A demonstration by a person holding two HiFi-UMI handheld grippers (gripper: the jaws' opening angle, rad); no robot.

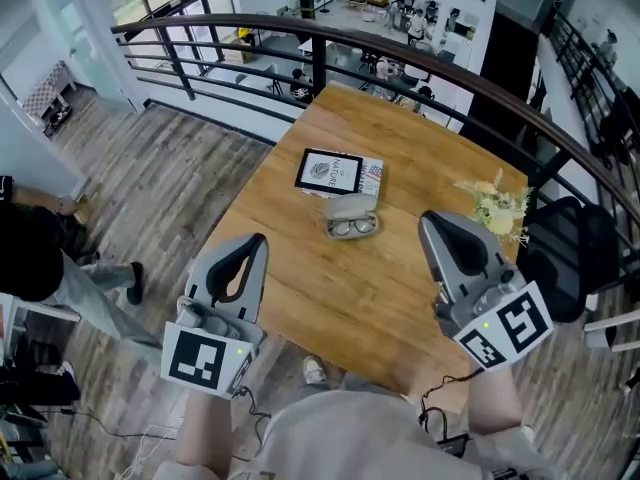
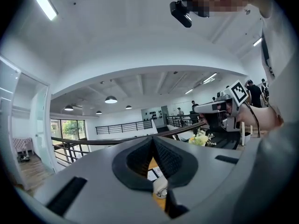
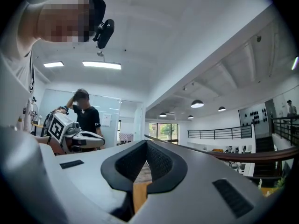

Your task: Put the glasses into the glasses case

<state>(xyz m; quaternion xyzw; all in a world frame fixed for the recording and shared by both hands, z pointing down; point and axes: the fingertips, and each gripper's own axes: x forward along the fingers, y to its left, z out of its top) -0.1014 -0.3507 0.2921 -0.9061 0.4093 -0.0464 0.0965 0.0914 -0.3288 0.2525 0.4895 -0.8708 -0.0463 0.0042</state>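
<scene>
The glasses (image 1: 352, 227) lie with dark rims up on an open grey glasses case (image 1: 350, 206) near the middle of the wooden table (image 1: 400, 298). My left gripper (image 1: 260, 240) hovers off the table's left edge, jaws shut and empty. My right gripper (image 1: 427, 218) hangs over the table's right side, also shut with nothing in it. In the left gripper view the left gripper (image 2: 152, 138) has its tips touching, and the case (image 2: 161, 186) shows through the gap below them. In the right gripper view the right gripper (image 3: 146, 143) is closed tip to tip.
A book (image 1: 330, 171) lies just behind the case. Pale flowers (image 1: 497, 206) stand at the table's right edge, next to a black chair (image 1: 570, 253). A dark railing (image 1: 300, 28) runs behind the table. A person (image 1: 40, 258) stands on the floor at the left.
</scene>
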